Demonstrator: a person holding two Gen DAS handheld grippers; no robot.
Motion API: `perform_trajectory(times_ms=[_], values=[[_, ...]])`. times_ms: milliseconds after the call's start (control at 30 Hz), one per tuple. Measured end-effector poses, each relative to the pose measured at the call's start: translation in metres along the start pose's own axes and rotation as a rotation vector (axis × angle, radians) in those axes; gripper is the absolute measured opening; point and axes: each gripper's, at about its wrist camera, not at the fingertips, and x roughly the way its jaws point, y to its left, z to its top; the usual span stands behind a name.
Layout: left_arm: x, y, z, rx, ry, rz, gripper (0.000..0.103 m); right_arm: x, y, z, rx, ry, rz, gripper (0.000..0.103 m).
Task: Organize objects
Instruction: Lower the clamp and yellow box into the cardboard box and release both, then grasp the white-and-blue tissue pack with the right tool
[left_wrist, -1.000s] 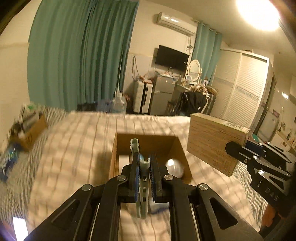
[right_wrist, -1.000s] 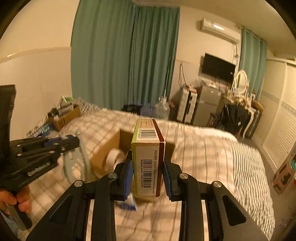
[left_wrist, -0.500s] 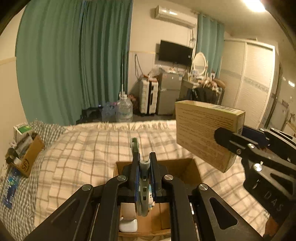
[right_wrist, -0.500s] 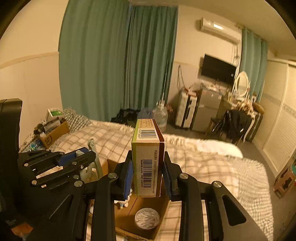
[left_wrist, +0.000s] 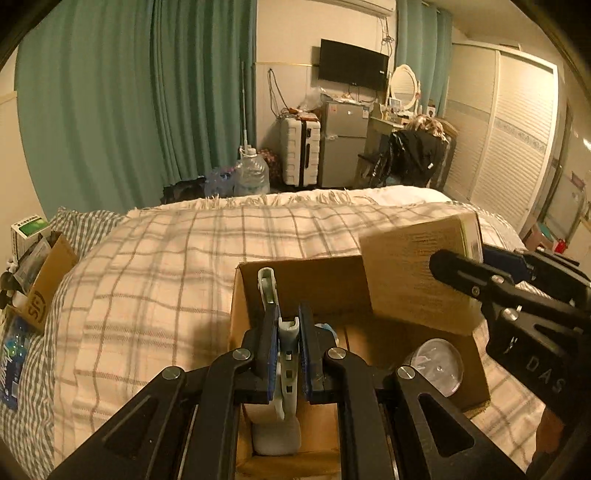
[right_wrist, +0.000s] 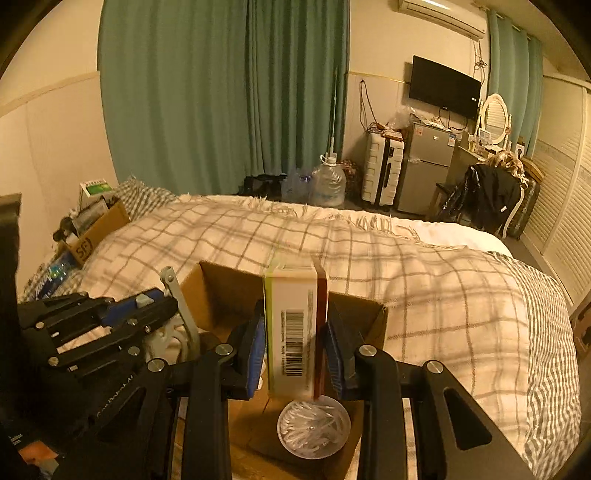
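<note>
Both tools lower: carton (right_wrist: 293, 332), clip (left_wrist: 286, 354) above box (left_wrist: 306, 273).

Upright barcoded carton (right_wrist: 295, 332) and pale clip (left_wrist: 286, 354) over open cardboard box (left_wrist: 306, 273)

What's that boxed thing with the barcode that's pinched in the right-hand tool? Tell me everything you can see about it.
It is a slim rectangular carton of printed cardboard: a pale narrow face with a barcode, a green edge on one side, a dark red one on the other, and a broad tan face with fine print. The right gripper holds it upright, its blue-padded fingers pressing both broad sides. It hangs over the open cardboard box on the bed, just above a round clear tub of cotton swabs.
</note>
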Motion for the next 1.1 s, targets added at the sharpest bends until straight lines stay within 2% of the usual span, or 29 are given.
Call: perform_trajectory(times_ms=[100,133,167,200,233,267,333,400,467,667,800,900,967,1100], values=[[-0.01,-0.004,0.001,0.024,0.005,0.011,0.015,-0.015,-0.001,0.006,-0.001,-0.026,0.001,0.035],[-0.013,-0.006,0.003,0.034,0.008,0.012,0.022,-0.02,-0.001,0.009,-0.001,-0.032,-0.002,0.044],[-0.017,-0.008,0.003,0.043,0.009,0.017,0.037,-0.027,-0.001,0.011,0.002,-0.043,-0.006,0.051],[-0.023,-0.01,0.003,0.051,0.006,0.026,0.048,-0.038,-0.003,0.013,0.007,-0.06,-0.007,0.053],[-0.031,-0.012,0.003,0.052,-0.009,0.039,0.066,-0.047,-0.004,0.015,0.011,-0.074,-0.007,0.054],[-0.038,-0.012,0.002,0.048,-0.024,0.046,0.073,-0.059,-0.005,0.016,0.012,-0.086,-0.01,0.055],[-0.055,-0.012,0.001,0.041,-0.037,0.044,0.077,-0.078,-0.005,0.018,0.006,-0.101,-0.029,0.061],[-0.068,-0.012,0.0,0.035,-0.04,0.058,0.084,-0.1,-0.006,0.017,-0.007,-0.12,-0.057,0.066],[-0.086,-0.011,-0.004,0.029,-0.06,0.069,0.097,-0.128,-0.006,0.013,-0.021,-0.144,-0.082,0.07],[-0.133,-0.011,-0.024,0.055,-0.114,0.099,0.103,-0.182,-0.007,-0.005,-0.036,-0.183,-0.135,0.088],[-0.148,-0.009,-0.047,0.064,-0.132,0.136,0.103,-0.198,-0.01,-0.026,-0.012,-0.187,-0.154,0.092],[-0.15,-0.008,-0.066,0.044,-0.139,0.152,0.103,-0.194,-0.01,-0.047,0.019,-0.191,-0.163,0.102],[-0.142,-0.004,-0.081,0.019,-0.129,0.152,0.103,-0.185,-0.009,-0.062,0.035,-0.197,-0.156,0.103],[-0.114,0.008,-0.112,-0.057,-0.096,0.167,0.103,-0.135,-0.004,-0.099,0.085,-0.141,-0.159,0.103]])
